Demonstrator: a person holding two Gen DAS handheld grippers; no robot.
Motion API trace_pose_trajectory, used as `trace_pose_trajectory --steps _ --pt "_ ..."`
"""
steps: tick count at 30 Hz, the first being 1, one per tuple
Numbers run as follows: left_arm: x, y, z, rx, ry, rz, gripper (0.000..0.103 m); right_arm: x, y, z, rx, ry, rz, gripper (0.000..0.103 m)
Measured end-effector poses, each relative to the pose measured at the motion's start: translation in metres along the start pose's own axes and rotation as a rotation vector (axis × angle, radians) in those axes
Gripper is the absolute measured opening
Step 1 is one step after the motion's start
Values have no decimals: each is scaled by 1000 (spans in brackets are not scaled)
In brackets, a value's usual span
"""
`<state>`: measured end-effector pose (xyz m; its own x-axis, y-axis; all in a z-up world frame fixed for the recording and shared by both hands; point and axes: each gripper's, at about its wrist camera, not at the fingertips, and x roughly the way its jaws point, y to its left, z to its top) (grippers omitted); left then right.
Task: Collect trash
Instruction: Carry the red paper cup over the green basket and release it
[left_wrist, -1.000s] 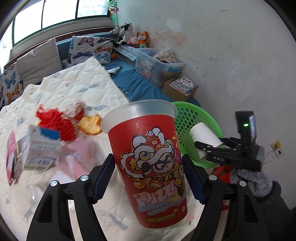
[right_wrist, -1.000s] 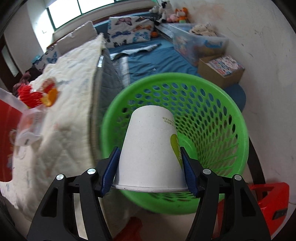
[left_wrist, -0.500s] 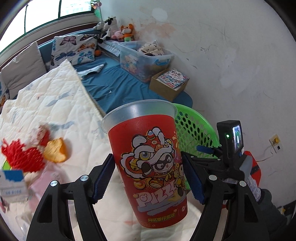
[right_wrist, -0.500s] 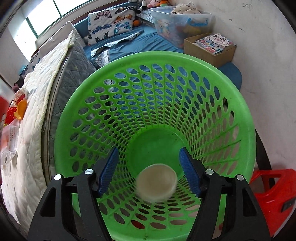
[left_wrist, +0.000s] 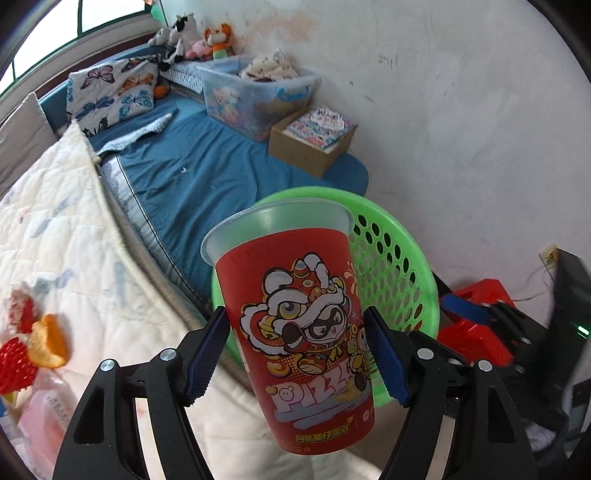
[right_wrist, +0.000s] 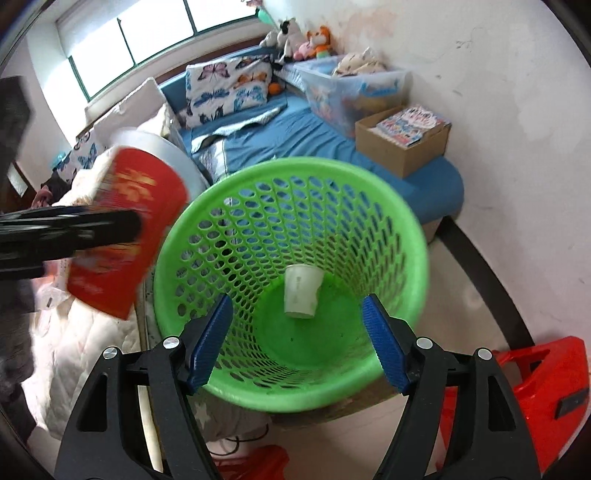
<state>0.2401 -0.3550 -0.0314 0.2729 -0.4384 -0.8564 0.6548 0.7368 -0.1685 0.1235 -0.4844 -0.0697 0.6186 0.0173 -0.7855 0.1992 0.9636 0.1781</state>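
Note:
A tall red cup (left_wrist: 295, 325) with a cartoon lion and a frosted rim is clamped upright between the blue pads of my left gripper (left_wrist: 297, 354), just in front of the green perforated basket (left_wrist: 399, 273). The right wrist view shows that red cup (right_wrist: 129, 229) blurred at the basket's left rim. My right gripper (right_wrist: 295, 339) hangs over the green basket (right_wrist: 388, 229), its jaws opening with nothing between them. A white paper cup (right_wrist: 301, 291) lies on the basket's floor.
A white quilted bed (left_wrist: 74, 240) at left carries red and orange scraps (left_wrist: 33, 343) and wrappers. Behind the basket lie a blue mattress (left_wrist: 192, 166), a cardboard box (left_wrist: 310, 142) and a clear storage bin (left_wrist: 255, 96). A red stool (right_wrist: 535, 387) stands right of the basket.
My right gripper let go of the white paper cup, which fell to the basket's floor, and its jaws widened. My left gripper carried the red cup rightward from the bed toward the basket.

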Motion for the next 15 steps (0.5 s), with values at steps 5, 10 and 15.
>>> trace_pose_trajectory --steps 5,10,15 --pt "21 -20 6 45 32 8 72 -16 -12 -5 17 -35 -17 73" --pt "43 -30 8 65 58 41 72 -21 -19 -14 44 -41 -13 73" --pt "60 -27 8 69 91 60 73 -21 -24 -22 56 -24 -10 73"
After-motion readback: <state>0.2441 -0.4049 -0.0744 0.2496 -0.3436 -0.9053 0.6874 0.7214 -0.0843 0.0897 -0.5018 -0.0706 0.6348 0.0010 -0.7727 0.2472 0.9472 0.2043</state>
